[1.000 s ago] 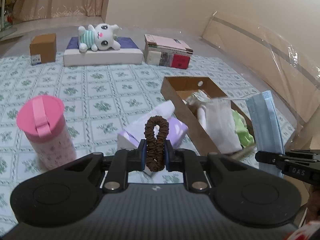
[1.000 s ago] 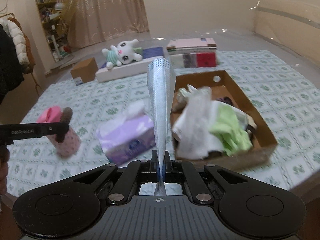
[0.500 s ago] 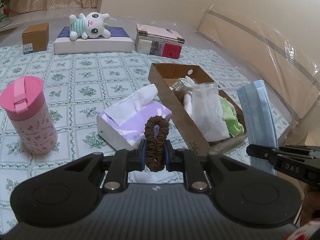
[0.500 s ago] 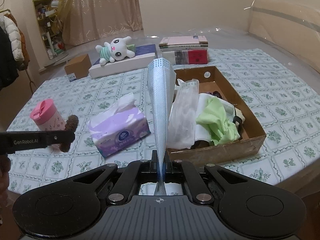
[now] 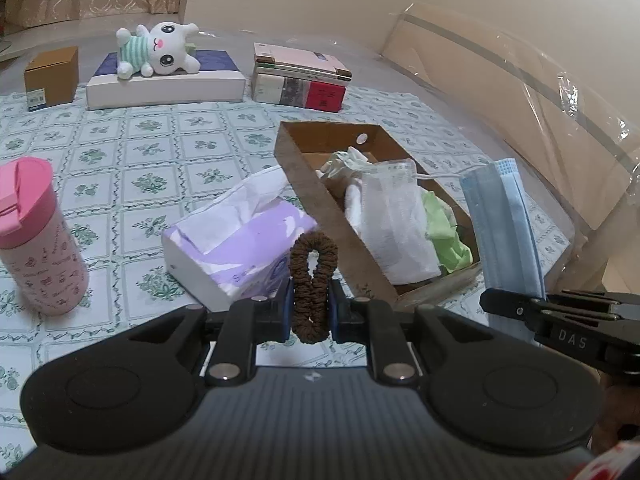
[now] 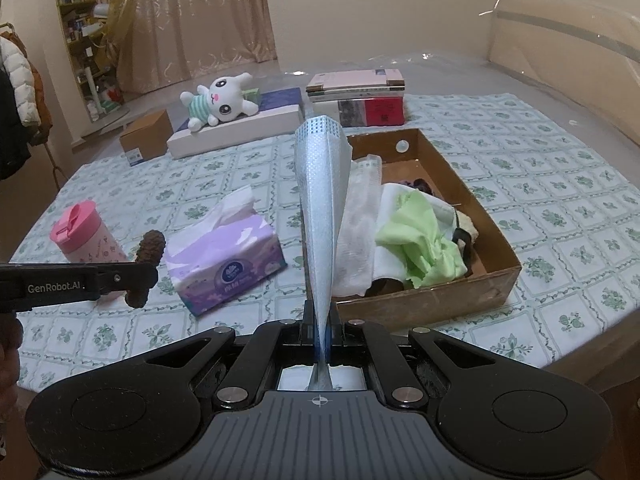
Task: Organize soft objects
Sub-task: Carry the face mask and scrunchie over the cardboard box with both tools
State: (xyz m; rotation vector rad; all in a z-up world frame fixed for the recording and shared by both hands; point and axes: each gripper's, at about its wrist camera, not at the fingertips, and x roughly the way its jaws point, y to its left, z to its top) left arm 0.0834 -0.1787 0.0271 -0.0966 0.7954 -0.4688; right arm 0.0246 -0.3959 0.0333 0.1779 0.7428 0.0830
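Left wrist view.
- Left gripper [image 5: 310, 306]: jaws nearly together, clamped on a brown hair scrunchie [image 5: 312, 285] that stands upright in a pinched figure-eight loop, its top above the fingertips and its bottom hanging below them.
- Right gripper [image 5: 504, 304]: enters at 4 o'clock, seen side-on; pinches the lower end of a blue face mask [image 5: 503, 226] that stands upright. The jaw gap cannot be made out from here.
- Cardboard box [image 5: 316, 196]: at 1 o'clock from the scrunchie, holding a white mesh pouch [image 5: 394, 224], a green cloth [image 5: 444, 232] and other white fabric. Its near corner is hidden behind the left gripper's fingers.
- Purple tissue box [image 5: 240, 244]: just left of the cardboard box, on the green-patterned tablecloth [image 5: 120, 168].
- Pink tumbler [image 5: 34, 236]: at 9 o'clock, cut off by the frame's left edge.
- Plush bunny [image 5: 158, 50]: at 11 o'clock, lying on a flat white box [image 5: 168, 88].
- Stack of books [image 5: 300, 76]: at 12 o'clock.

Right wrist view.
- Right gripper [image 6: 321, 334]: jaws almost fully closed, gripping the folded face mask [image 6: 320, 208], which rises edge-on and hides part of the cardboard box [image 6: 480, 216] behind it.
- Left gripper [image 6: 138, 274]: at 9 o'clock, holding the scrunchie [image 6: 146, 266] in front of the tumbler [image 6: 82, 238].
- Dark items under the cloths in the box are hard to identify.
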